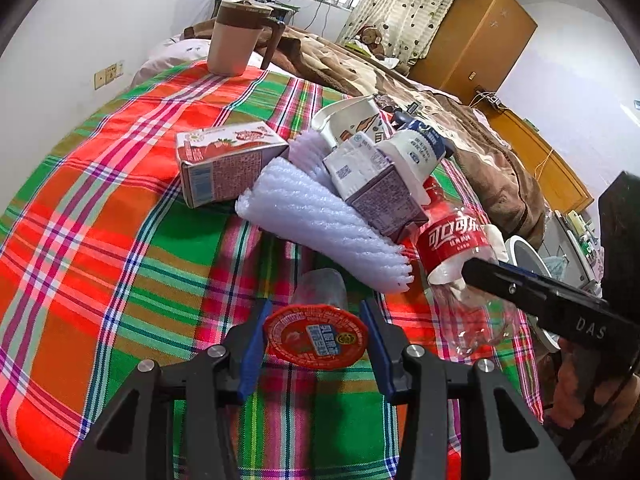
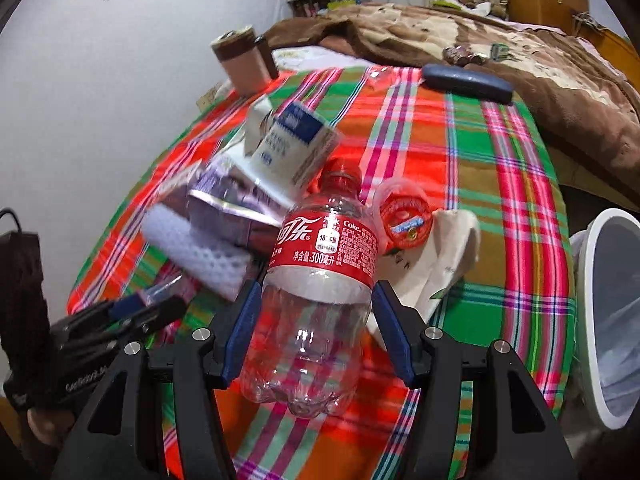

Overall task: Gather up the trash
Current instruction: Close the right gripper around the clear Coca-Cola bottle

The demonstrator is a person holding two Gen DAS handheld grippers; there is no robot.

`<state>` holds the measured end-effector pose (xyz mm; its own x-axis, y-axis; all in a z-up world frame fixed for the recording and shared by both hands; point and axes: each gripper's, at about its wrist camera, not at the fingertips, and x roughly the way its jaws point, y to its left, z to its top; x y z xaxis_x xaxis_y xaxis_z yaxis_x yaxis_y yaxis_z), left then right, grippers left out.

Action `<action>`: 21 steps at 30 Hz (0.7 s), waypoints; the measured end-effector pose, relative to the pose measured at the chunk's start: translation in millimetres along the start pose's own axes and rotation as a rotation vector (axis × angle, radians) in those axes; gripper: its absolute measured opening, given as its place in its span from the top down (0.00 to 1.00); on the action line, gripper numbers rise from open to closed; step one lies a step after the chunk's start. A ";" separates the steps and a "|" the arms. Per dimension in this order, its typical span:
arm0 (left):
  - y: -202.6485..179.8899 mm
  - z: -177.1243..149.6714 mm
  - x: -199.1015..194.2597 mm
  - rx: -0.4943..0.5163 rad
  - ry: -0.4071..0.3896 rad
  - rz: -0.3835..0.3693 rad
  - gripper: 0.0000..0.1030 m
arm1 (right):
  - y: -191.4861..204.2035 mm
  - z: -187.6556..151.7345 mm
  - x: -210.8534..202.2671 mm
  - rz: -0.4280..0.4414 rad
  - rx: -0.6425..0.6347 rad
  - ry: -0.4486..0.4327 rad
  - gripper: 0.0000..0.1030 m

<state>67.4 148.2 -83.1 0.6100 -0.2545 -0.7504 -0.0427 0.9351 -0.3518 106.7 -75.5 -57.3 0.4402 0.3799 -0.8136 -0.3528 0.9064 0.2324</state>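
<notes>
On the plaid cloth (image 1: 120, 240) my left gripper (image 1: 316, 308) is shut on a small clear cup with a red foil lid (image 1: 316, 338), one blue pad on each side. My right gripper (image 2: 316, 286) is shut on an empty Coke bottle (image 2: 316, 320), with the pads on its clear lower body. Both show in the left wrist view, the bottle (image 1: 452, 248) under a right finger (image 1: 520, 288). A loose heap lies behind: a strawberry carton (image 1: 224, 164), white foam net (image 1: 320, 224), purple carton (image 1: 380, 196), blue-white milk carton (image 1: 416, 152) and crushed paper cup (image 1: 352, 120).
A white bin with a plastic liner (image 2: 612, 312) stands off the cloth's right edge. A second red-lidded cup (image 2: 406, 220) and a paper bag (image 2: 448, 256) lie beyond the bottle. A pink-brown container (image 1: 234, 40) stands at the far end, near a dark case (image 2: 466, 80) and a brown blanket (image 2: 520, 40).
</notes>
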 end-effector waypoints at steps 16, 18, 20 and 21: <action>-0.4 1.9 6.5 -0.019 0.024 0.026 0.54 | 1.7 22.6 25.6 -0.020 0.067 0.047 0.39; -0.3 1.7 6.5 -0.022 0.024 0.024 0.54 | -1.5 24.9 27.5 -0.018 0.088 0.044 0.39; -0.7 1.9 7.0 -0.020 0.025 0.028 0.54 | -2.2 27.7 31.4 -0.012 0.095 0.052 0.39; -1.9 1.9 7.2 -0.012 0.024 0.033 0.54 | -1.2 29.5 33.4 -0.012 0.094 0.056 0.38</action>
<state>73.3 145.1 -86.8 0.5893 -0.2296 -0.7746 -0.0723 0.9399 -0.3336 146.1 -58.4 -69.1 0.3959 0.3606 -0.8446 -0.2673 0.9251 0.2697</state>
